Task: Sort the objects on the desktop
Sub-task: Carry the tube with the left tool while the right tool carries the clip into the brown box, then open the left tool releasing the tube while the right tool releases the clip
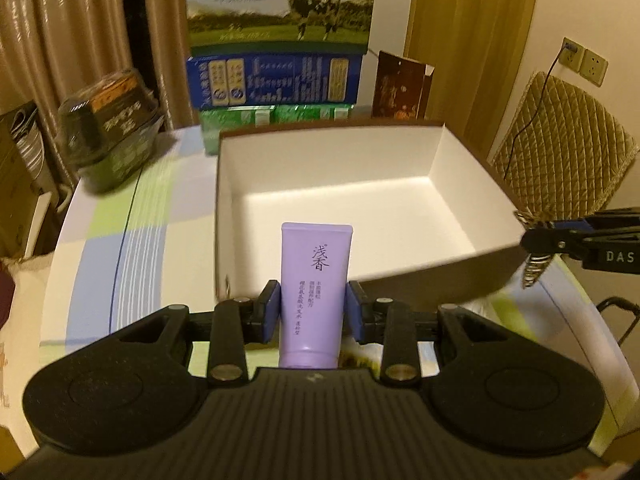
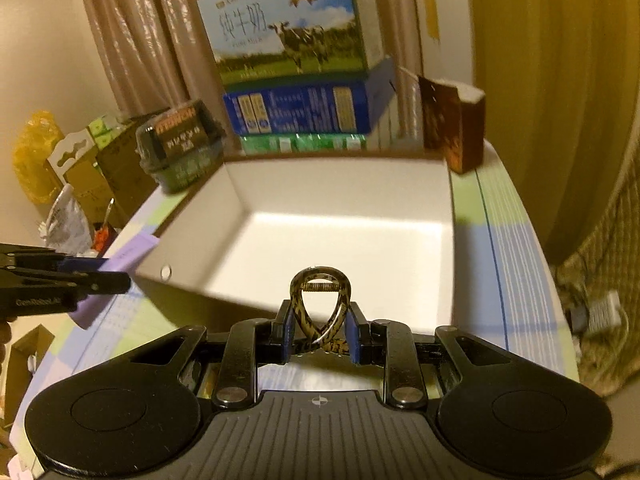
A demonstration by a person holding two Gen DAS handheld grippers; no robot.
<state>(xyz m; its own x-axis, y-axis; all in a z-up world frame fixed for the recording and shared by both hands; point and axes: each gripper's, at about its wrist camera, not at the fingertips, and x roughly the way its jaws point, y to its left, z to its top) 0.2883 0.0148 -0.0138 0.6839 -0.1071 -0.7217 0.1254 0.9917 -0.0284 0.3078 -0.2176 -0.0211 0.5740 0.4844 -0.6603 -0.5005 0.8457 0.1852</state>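
Clamping a purple tube (image 1: pixel 316 296) upright between their blue pads, the left tongs (image 1: pixel 314 312) hold it with its crimped end up and its long axis along the fingers. The right tongs (image 2: pixel 320 330) are closed on a mottled brown hair claw (image 2: pixel 320 308), its loop standing above the pads. Just ahead of both lies the open white box (image 2: pixel 448 248) on the checked bench (image 2: pixel 500 248), empty inside. Its near wall sits directly beyond each load, so both hands look about equally close; I judge the coming move to be a short carry forward over that wall. Milk cartons (image 1: pixel 280 4) stand stacked behind the box.
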